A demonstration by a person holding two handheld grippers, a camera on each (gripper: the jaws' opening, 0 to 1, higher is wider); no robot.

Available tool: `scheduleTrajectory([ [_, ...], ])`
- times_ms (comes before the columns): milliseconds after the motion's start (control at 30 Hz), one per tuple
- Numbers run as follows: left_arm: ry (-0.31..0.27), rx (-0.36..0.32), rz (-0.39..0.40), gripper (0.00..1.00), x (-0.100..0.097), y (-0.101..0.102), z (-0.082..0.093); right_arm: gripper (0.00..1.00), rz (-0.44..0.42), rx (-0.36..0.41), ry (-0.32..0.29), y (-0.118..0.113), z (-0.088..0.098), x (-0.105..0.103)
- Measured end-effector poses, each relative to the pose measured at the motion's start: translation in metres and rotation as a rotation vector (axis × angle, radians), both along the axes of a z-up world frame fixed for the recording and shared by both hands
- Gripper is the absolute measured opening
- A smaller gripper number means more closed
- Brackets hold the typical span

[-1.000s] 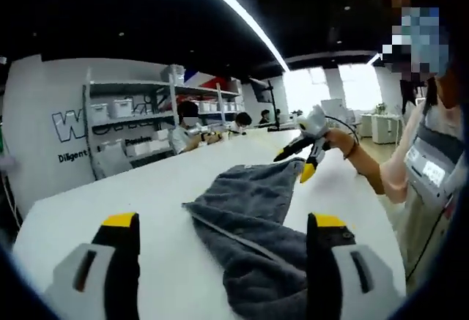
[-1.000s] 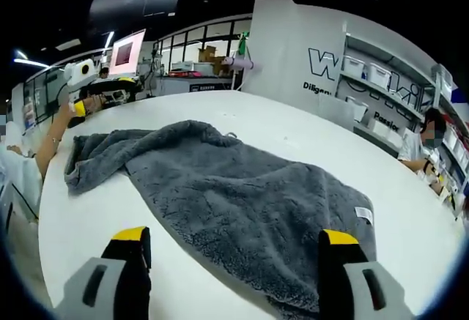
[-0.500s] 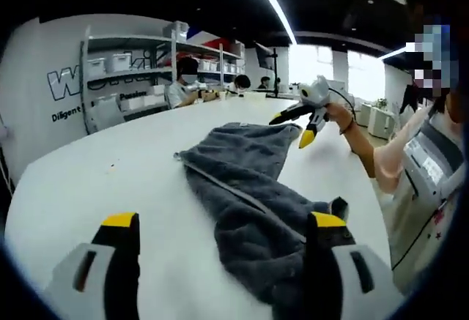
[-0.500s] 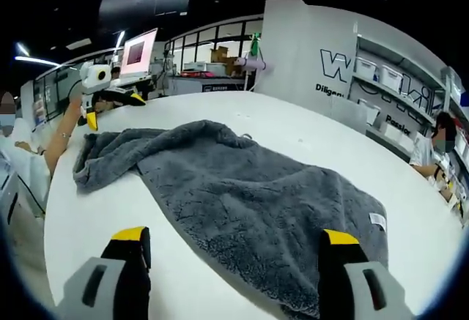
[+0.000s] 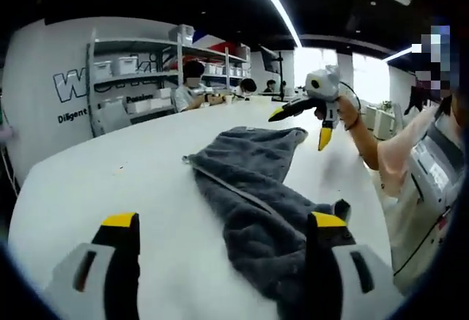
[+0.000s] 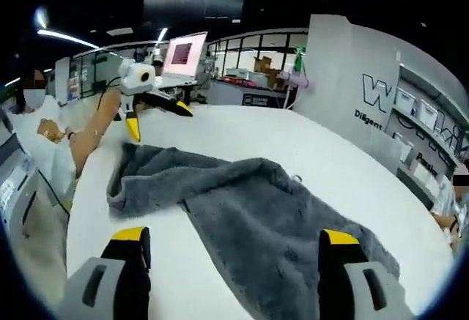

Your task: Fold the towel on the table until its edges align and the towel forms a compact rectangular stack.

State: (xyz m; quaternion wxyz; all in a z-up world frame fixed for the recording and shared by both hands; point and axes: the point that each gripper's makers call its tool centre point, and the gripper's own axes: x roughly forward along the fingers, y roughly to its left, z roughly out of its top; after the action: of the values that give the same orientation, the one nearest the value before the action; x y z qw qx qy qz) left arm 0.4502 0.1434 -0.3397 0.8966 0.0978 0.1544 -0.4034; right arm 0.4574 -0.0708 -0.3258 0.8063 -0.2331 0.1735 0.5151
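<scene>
A dark grey towel (image 5: 245,188) lies crumpled and part-spread on the white table (image 5: 110,173). In the left gripper view my left gripper (image 5: 223,221) is open, low over the towel's near end, its right jaw beside the bunched cloth. My right gripper (image 5: 300,128) hovers open above the towel's far end, holding nothing. In the right gripper view the towel (image 6: 256,210) runs from between the jaws of my open right gripper (image 6: 234,235) toward the far left. There my left gripper (image 6: 158,120) hangs open above the towel's rumpled edge.
Shelves with white bins (image 5: 124,71) stand against the wall, and people (image 5: 192,93) sit at the table's far end. The person's torso (image 5: 429,173) is at the table's right edge. A lit monitor (image 6: 187,53) stands beyond the table.
My right gripper has risen from the towel's far corner and now hangs clear above it. Both cameras have shifted and the towel lies much as before. Both grippers stay open.
</scene>
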Motion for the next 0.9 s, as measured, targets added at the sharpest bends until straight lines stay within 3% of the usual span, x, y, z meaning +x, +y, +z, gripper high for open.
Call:
scheduleTrajectory([
  [200,-0.002,0.006,0.005,0.99,0.0,0.004,0.001,0.92,0.168,-0.047,-0.071,0.062,0.009,-0.016],
  [533,-0.002,0.007,0.012,0.99,0.001,0.007,0.001,0.73,0.426,-0.187,-0.078,0.136,-0.034,-0.049],
  [800,0.003,0.014,0.013,0.99,0.001,0.007,-0.001,0.47,0.524,-0.33,-0.008,0.15,-0.081,-0.062],
  [900,0.0,0.013,0.012,0.99,0.001,0.008,0.0,0.4,0.516,-0.325,0.02,0.147,-0.082,-0.063],
])
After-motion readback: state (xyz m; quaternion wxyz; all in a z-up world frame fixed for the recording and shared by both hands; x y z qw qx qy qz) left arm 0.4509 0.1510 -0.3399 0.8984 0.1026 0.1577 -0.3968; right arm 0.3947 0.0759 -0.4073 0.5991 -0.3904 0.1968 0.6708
